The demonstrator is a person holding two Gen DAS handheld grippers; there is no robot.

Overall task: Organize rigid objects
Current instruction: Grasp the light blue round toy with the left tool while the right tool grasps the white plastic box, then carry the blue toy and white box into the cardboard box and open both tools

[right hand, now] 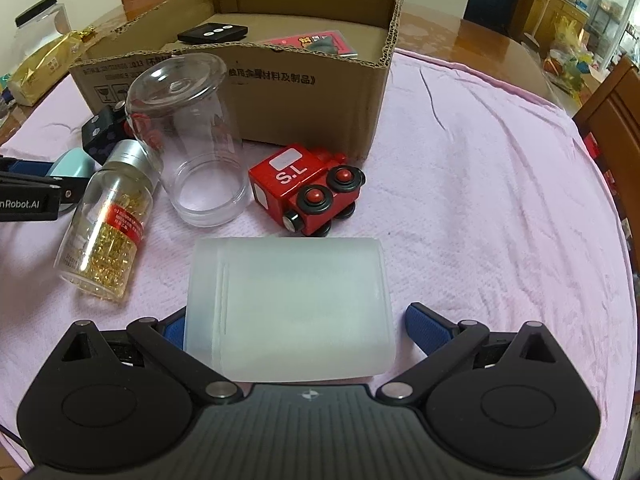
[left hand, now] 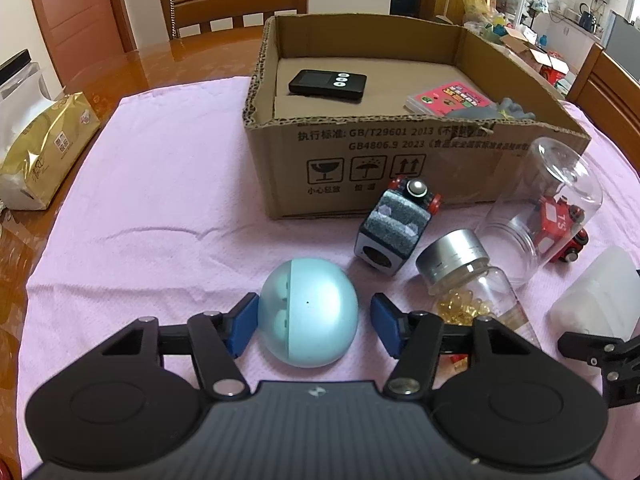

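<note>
Pink towel over a glossy wooden table (left hand: 188,60), dining chairs behind, cardboard box (left hand: 360,160) at the far side as the drop bin; it already holds a black remote (left hand: 327,85) and a pink card pack (left hand: 450,100). Loose on the towel: teal earbud case (left hand: 308,312), black toy train car with grey pads (left hand: 394,226), pill bottle (right hand: 106,236) on its side with silver cap, clear plastic jar (right hand: 188,136) on its side, red toy train (right hand: 308,188), frosted plastic box (right hand: 288,308). Step in hand, my read: both grippers setting up simultaneous picks. Left gripper (left hand: 314,322) straddles the earbud case, jaws partly open; left pad looks to be touching the case's side, right pad shows a clear gap, so no grip yet. Right gripper (right hand: 294,330) straddles the frosted box, jaws wide; right pad stands clear of the box wall, left pad is mostly hidden behind the box edge, can't tell contact there. Nothing lifted, both items sit on the towel. Next calls for: close left evenly on the rounded case (smooth and curved, likely to squirt out if off-centre), close right across the box's width, then lift and carry over the box's near wall. Box looks light and slightly flexible, so a gentle squeeze.
</note>
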